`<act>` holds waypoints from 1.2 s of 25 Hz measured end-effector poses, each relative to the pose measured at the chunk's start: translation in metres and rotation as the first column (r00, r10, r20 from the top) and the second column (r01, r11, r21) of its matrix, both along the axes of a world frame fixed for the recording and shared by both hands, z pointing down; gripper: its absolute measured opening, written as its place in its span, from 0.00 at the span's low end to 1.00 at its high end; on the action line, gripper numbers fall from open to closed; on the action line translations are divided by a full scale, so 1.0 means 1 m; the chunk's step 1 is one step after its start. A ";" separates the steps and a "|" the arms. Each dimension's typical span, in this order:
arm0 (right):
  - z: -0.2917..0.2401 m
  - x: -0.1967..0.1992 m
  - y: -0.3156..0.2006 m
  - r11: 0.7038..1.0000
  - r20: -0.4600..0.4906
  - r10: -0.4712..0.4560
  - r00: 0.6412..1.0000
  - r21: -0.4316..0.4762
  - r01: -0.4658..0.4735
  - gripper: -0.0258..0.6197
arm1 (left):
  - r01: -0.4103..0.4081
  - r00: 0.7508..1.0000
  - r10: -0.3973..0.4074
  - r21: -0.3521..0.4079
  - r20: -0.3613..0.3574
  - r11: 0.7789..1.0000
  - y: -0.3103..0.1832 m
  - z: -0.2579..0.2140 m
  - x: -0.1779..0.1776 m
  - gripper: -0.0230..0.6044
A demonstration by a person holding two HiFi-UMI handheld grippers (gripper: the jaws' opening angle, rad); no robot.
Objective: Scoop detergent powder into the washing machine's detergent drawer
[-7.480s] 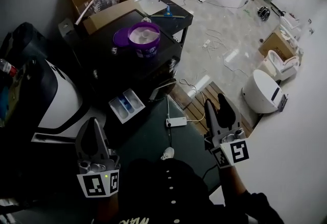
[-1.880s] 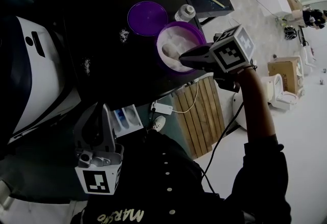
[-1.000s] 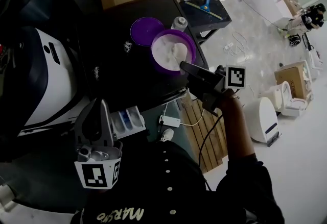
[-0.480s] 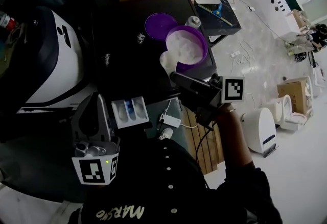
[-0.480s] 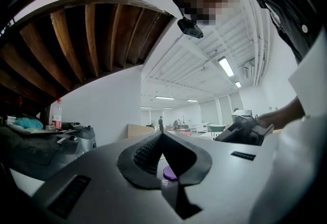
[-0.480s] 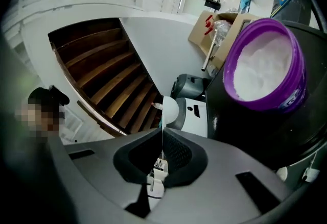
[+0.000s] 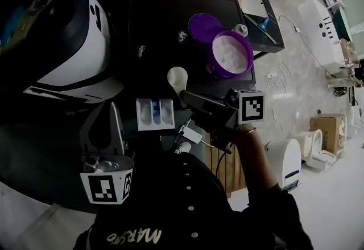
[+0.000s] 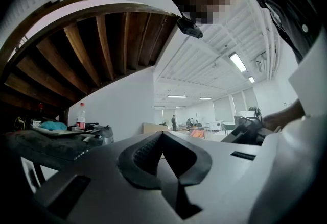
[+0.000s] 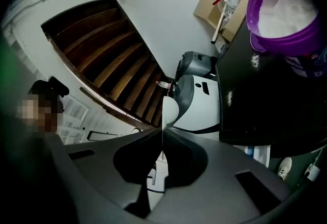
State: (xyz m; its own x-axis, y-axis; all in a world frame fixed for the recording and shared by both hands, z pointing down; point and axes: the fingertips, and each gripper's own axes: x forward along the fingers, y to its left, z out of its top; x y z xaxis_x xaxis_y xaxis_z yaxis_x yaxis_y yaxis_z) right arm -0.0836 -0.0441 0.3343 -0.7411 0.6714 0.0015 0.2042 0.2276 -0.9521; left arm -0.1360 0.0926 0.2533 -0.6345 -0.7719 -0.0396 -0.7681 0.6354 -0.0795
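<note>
Grey left gripper and right gripper each carry a black-and-white marker cube. The person's dark top has pale buttons

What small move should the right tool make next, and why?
Probably carry the white scoop a little toward the open detergent drawer: the right tool is shut on its handle, and the scoop seems not yet over the drawer.

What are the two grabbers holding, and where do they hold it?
The right gripper pinches the white scoop by its thin handle. The left gripper holds nothing, jaws together.
</note>
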 end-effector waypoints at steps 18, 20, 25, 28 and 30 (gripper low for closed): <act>0.134 0.038 0.030 0.990 -0.275 -0.065 0.959 0.101 0.096 0.09 | 0.014 0.996 -0.016 -0.029 -0.093 0.999 0.015 0.050 0.019 0.06; 0.157 0.047 0.033 0.984 -0.317 -0.073 0.946 0.133 0.120 0.09 | 0.005 0.993 -0.009 -0.035 -0.115 0.999 0.013 0.061 0.022 0.06; 0.200 0.056 0.040 0.981 -0.380 -0.076 0.922 0.139 0.138 0.09 | -0.007 0.982 -0.003 -0.048 -0.190 0.999 0.010 0.088 0.029 0.06; 0.221 0.059 0.042 0.962 -0.403 -0.071 0.913 0.214 0.170 0.09 | -0.016 0.980 0.005 -0.055 -0.200 0.998 0.009 0.096 0.032 0.06; 0.232 0.059 0.043 0.941 -0.409 -0.062 0.911 0.280 0.189 0.09 | -0.024 0.979 0.011 -0.062 -0.206 0.998 0.007 0.102 0.033 0.06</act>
